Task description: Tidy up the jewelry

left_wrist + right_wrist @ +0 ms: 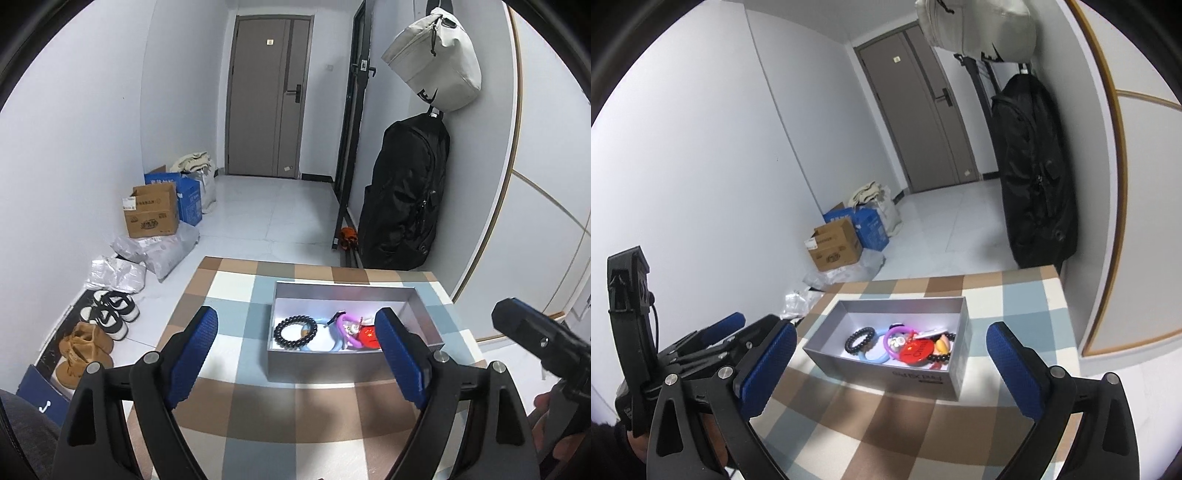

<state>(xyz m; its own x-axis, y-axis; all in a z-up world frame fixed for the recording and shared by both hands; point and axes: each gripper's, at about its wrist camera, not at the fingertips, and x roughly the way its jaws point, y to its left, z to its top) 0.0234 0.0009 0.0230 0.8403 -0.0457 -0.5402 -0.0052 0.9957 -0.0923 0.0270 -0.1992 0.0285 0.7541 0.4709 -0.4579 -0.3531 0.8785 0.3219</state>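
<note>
Both grippers hang above a checked table with their blue-padded fingers spread wide and nothing between them. The left gripper (pixel 297 354) sits just in front of a shallow grey box (pixel 343 369), its right finger (pixel 400 354) overlapping the box's right end in the left wrist view. The right gripper (pixel 890 365) also faces the box (pixel 919 380) from the near side, released, with its left finger (pixel 768 365) close beside the body of the left gripper.

The jewelry lies inside the box, bunched toward its right half. A black bead bracelet (pixel 860 339) rests at the left of the pile. Next to it are a light blue ring (pixel 873 357) and a purple ring (pixel 892 341), overlapping. A red round badge (pixel 918 353) lies on top to their right, with an orange piece (pixel 942 346) and more dark beads (pixel 940 357) beyond it; those last items are tangled and hard to separate.

The box stands on the tablecloth (pixel 886 424), toward the table's far right. Beyond the box a black backpack (pixel 402 192) hangs against the wall under a white bag (pixel 436 59). Left of the box, on the floor, are a cardboard carton (pixel 151 214) and shoes (pixel 107 317).
</note>
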